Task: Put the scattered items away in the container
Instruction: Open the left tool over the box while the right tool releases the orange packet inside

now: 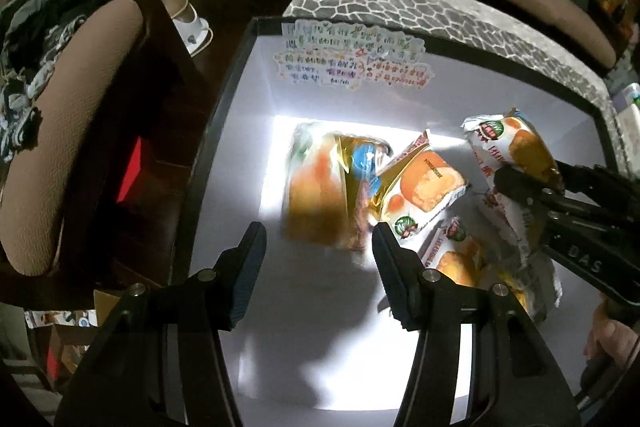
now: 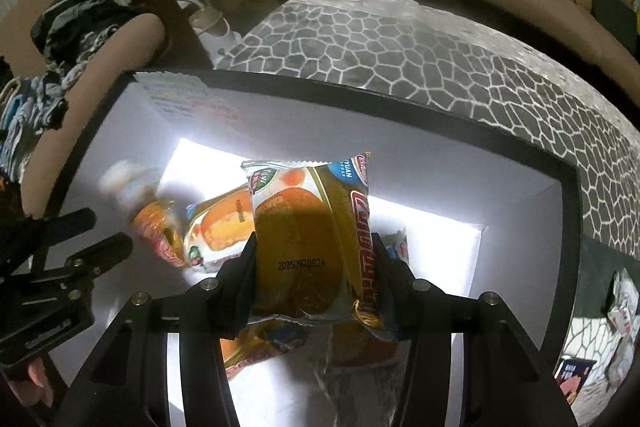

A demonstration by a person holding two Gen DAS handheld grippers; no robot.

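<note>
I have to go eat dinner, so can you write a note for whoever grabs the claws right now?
Left claw: open and empty, over the white box.
Right claw: shut on a snack cake packet, held above the box.
In the box: at least three other cake packets, one of them blurred.
Done: those packets are inside.
Left: lower and release the right claw's packet, then check the patterned mat for strays.
</note>
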